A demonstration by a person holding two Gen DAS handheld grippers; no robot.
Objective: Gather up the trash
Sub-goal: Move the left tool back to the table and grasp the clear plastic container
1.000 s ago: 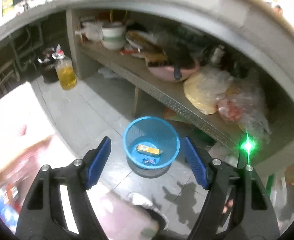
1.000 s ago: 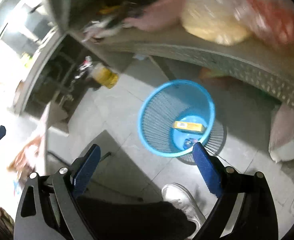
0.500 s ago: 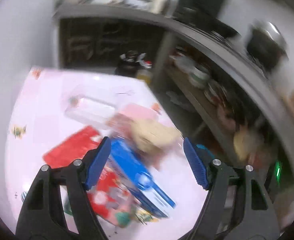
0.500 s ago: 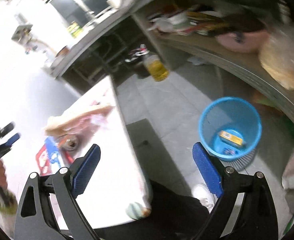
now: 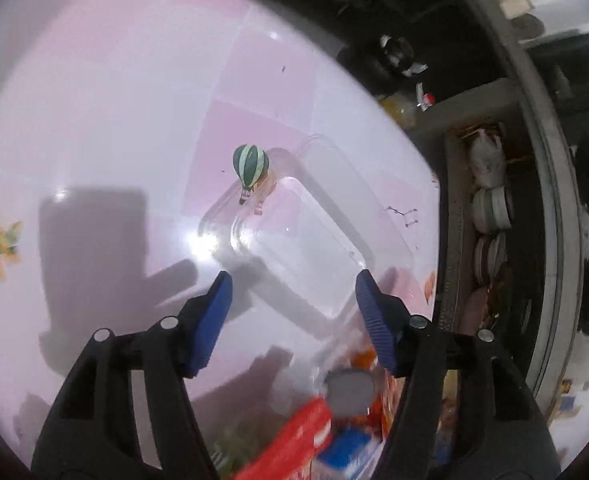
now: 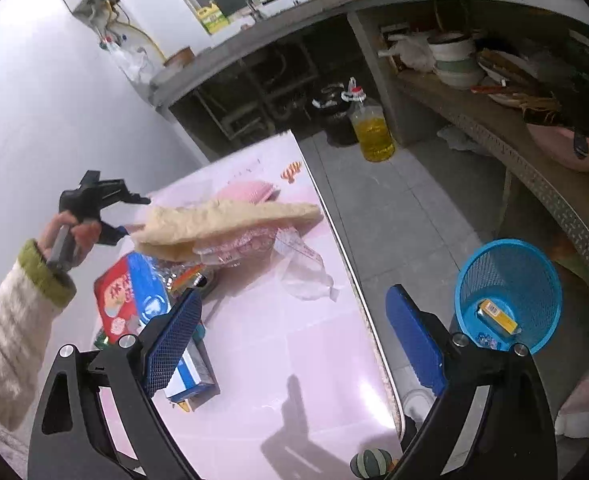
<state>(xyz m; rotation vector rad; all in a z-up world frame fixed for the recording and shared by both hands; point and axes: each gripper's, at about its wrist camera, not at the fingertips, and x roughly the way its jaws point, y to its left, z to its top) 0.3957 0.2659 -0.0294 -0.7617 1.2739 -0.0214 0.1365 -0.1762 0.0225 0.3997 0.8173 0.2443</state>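
Trash: one clear tray (image 5: 302,236), two boxes (image 6: 134,296).

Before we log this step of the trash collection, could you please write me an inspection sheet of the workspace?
Surface: pink table with balloon prints.
Job's things: blue basket on the floor, holding a yellow box; clear plastic tray, crumpled plastic bag, red-and-blue packet on the table.
Clutter: flatbread over the wrappers; oil bottle on the floor.
Grippers: left gripper above the tray, open, jaws just closing, nothing between them; right gripper open, empty.
Cables: nothing seen.
Surroundings: shelf crowded with bowls.
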